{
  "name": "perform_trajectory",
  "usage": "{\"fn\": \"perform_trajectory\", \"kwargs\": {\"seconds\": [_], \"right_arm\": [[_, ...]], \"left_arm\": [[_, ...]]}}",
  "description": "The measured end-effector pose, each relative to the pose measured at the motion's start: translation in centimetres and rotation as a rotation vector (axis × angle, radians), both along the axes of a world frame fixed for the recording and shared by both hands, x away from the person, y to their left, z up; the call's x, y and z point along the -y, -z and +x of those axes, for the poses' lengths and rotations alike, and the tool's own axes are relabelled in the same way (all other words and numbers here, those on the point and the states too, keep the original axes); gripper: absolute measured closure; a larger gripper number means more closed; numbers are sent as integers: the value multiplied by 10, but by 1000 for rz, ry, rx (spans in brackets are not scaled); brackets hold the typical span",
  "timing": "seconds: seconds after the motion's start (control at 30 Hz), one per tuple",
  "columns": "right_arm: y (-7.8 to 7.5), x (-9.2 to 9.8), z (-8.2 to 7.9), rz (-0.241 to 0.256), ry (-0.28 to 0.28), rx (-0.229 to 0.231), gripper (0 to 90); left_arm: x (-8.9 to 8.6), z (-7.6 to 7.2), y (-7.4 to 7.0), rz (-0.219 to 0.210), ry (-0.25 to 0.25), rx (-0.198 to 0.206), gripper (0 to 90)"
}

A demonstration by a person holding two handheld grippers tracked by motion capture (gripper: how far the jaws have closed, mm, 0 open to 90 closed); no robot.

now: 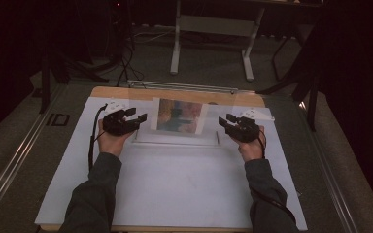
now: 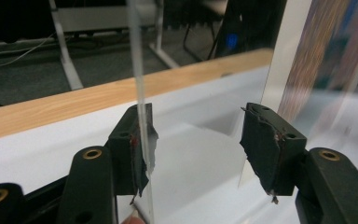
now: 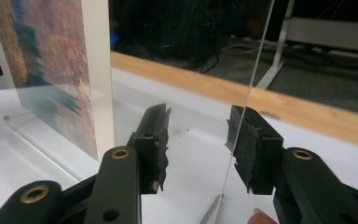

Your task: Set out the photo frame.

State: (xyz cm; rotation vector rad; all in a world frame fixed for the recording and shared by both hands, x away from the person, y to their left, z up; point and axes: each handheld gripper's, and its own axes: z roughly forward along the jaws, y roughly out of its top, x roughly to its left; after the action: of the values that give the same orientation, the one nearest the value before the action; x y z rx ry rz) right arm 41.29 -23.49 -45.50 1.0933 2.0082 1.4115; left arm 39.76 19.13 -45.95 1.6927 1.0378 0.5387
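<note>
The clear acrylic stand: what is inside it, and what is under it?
Inside the clear acrylic stand stands a colourful picture with white margins, upright between the transparent panes. Under it lies the white table sheet. The picture's back side cannot be seen from here.

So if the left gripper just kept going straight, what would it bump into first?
Probably the clear frame. Its see-through edge already stands between the open jaws of the left gripper, close against one pad. Going on, the gripper would likely slide along that sheet towards the picture; depth is hard to judge.
</note>
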Motion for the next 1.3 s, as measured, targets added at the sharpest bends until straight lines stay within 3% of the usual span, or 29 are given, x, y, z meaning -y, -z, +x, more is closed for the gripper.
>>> {"fn": "perform_trajectory", "kwargs": {"seconds": [0.1,0.2,0.3,0.4,0.53,0.83,1.3], "right_arm": [[1,0,-3,3,-1,-7,567],[-1,1,-19,21,8,-12,562],[-1,0,-22,19,8,-17,562],[-6,0,-39,12,14,-1,563],[-7,3,-48,17,15,3,564],[2,9,-58,23,13,-8,564],[4,11,-68,-10,-22,12,591]], "left_arm": [[-2,-8,0,-23,-4,2,449],[0,-23,5,-14,7,-31,457],[-1,-29,7,-34,1,-24,455],[0,-41,8,-53,10,-23,455],[2,-49,9,-53,15,-18,455],[7,-55,10,-33,24,-18,449],[2,-58,15,-58,52,-11,441]]}}
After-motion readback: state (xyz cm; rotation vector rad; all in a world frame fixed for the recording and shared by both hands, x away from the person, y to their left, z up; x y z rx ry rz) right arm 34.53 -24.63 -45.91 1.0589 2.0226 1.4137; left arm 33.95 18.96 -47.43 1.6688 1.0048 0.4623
